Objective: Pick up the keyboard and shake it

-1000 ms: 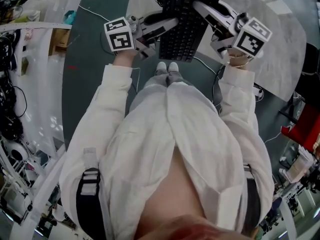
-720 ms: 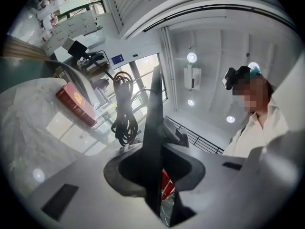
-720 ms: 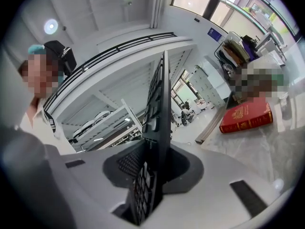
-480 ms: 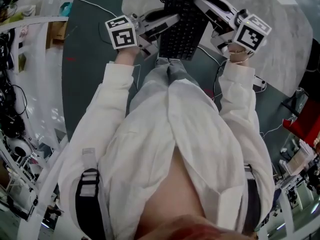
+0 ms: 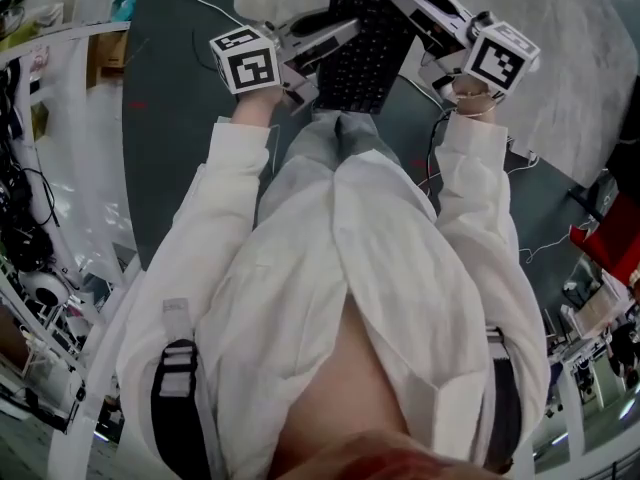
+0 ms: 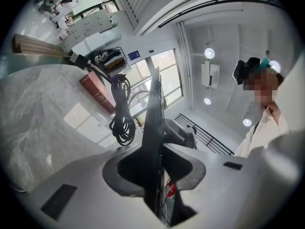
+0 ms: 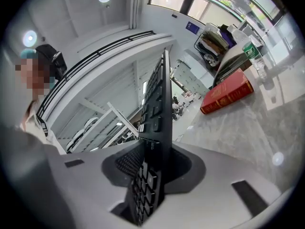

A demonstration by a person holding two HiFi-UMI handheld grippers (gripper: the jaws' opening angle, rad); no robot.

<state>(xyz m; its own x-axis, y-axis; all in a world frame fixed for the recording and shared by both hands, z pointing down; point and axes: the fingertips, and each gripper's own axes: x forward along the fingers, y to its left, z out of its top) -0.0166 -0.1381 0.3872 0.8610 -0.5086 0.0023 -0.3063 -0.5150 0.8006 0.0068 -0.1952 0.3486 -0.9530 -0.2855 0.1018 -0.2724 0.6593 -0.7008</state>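
A black keyboard (image 5: 365, 58) hangs in the air in front of the person, above the floor, gripped at both ends. My left gripper (image 5: 330, 43) is shut on its left end, and the left gripper view shows the keyboard (image 6: 153, 128) edge-on between the jaws. My right gripper (image 5: 408, 10) holds the right end; the keyboard (image 7: 159, 113) stands edge-on with its keys showing. The right jaws have just been opening a little, with the keyboard still pressed between them. The keyboard's far end runs past the top of the head view.
A grey marble table (image 5: 560, 78) lies to the right and beyond the keyboard. A red book (image 7: 228, 93) and a water bottle (image 7: 252, 56) rest on it. The keyboard's coiled cable (image 6: 121, 113) dangles. Loose cables (image 5: 435, 168) lie on the teal floor.
Both grippers and the keyboard have shifted toward the top of the head view, away from the body. The shoes seen below the keyboard earlier are now covered by it.
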